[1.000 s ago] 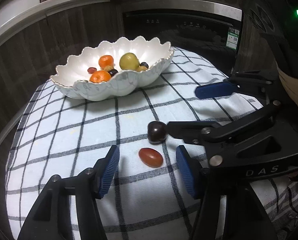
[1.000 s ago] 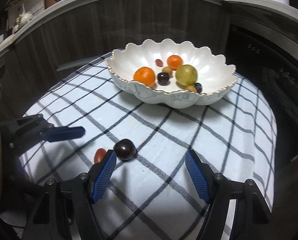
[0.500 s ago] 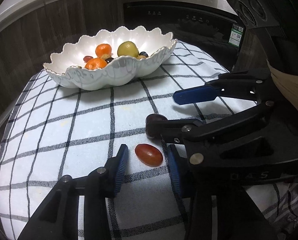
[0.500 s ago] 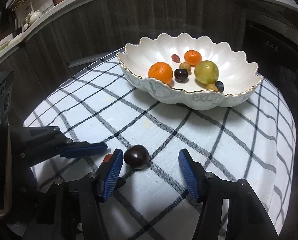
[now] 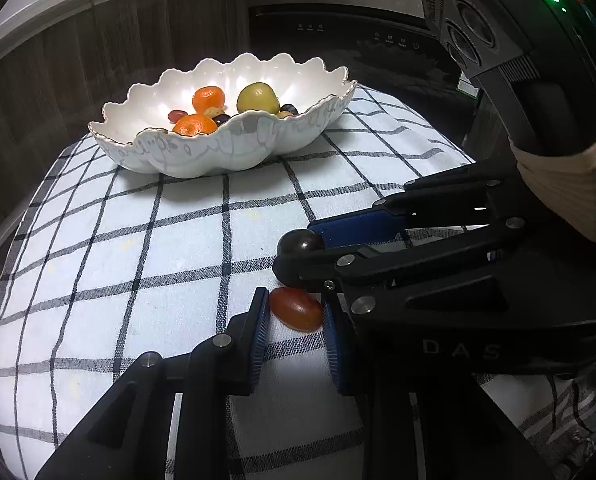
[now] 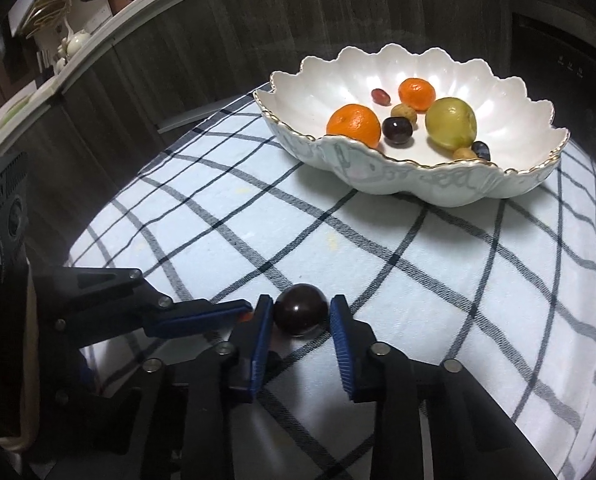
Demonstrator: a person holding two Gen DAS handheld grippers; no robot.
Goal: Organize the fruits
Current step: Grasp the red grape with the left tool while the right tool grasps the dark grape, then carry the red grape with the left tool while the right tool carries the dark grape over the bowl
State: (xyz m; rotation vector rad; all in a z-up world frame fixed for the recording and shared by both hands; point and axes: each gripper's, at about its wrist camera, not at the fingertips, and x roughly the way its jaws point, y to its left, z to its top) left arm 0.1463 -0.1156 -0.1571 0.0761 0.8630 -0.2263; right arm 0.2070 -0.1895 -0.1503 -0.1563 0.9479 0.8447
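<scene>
- The left gripper (image 5: 296, 314) has just been closing, and its blue pads now press both sides of a small oval red fruit (image 5: 296, 309) that lies on the checked cloth (image 5: 138, 256).
- The right gripper (image 6: 301, 316) has likewise just been closing; its pads pinch a round, dark, glossy fruit (image 6: 300, 309), which also rests on the cloth.
- The two fruits lie just beside each other near the near edge of the table. In the left wrist view the dark fruit sits just beyond the red one, partly hidden behind the right gripper's black finger.
- The two grippers meet at an angle: in the right wrist view the left gripper comes in from the left, its tip touching or almost touching the right gripper's left finger; which, I cannot tell.
- A beige ribbed sleeve (image 5: 573, 184) shows at the right edge of the left wrist view, behind the right gripper's body.
- Farther off on the cloth stands a white scalloped bowl (image 6: 429, 182) with a gold rim, well apart from both grippers.
- In the bowl lie two oranges (image 6: 353, 124), a yellow-green round fruit (image 6: 451, 123), a dark fruit like the held one, a small red one, and a few small brownish and dark pieces.
- Beyond the table are dark wood-grain cabinet fronts (image 6: 218, 40) under a pale counter edge, and a dark appliance panel (image 5: 337, 32) at far right.
</scene>
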